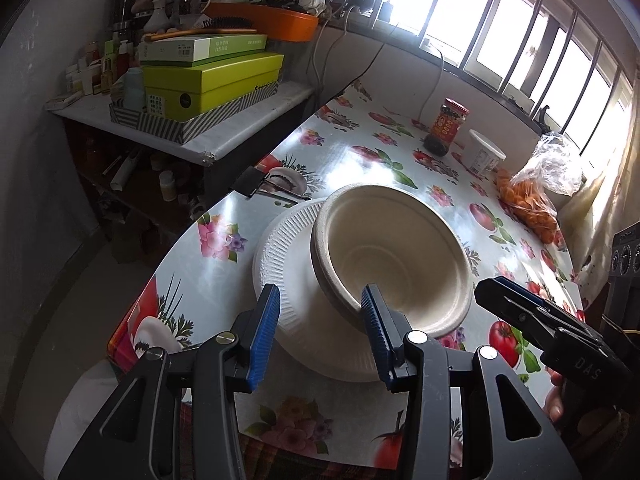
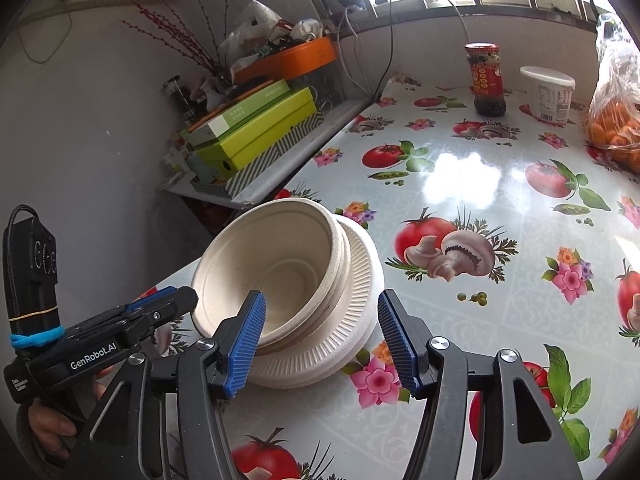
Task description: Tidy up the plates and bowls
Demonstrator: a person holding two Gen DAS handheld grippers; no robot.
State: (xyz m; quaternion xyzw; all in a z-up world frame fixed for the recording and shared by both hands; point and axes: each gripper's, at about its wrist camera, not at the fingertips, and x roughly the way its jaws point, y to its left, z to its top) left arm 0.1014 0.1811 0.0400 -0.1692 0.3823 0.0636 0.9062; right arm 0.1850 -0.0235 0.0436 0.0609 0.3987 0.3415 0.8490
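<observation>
Nested bowls [image 1: 390, 258] are sitting tilted on the ribbed plate stack [image 1: 280, 264] (table's near corner). My left gripper [image 1: 320, 334] is gaping wide, near rim lying between its pads. My right gripper [image 2: 320, 340] is spread too, straddling the stack's edge, gripping nothing.

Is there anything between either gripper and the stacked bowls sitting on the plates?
Nothing visible. The left gripper is open right at the near edge of the bowls and plates, and the right gripper is open at their near side too. The jar, tub and bag of oranges stand far behind.
</observation>
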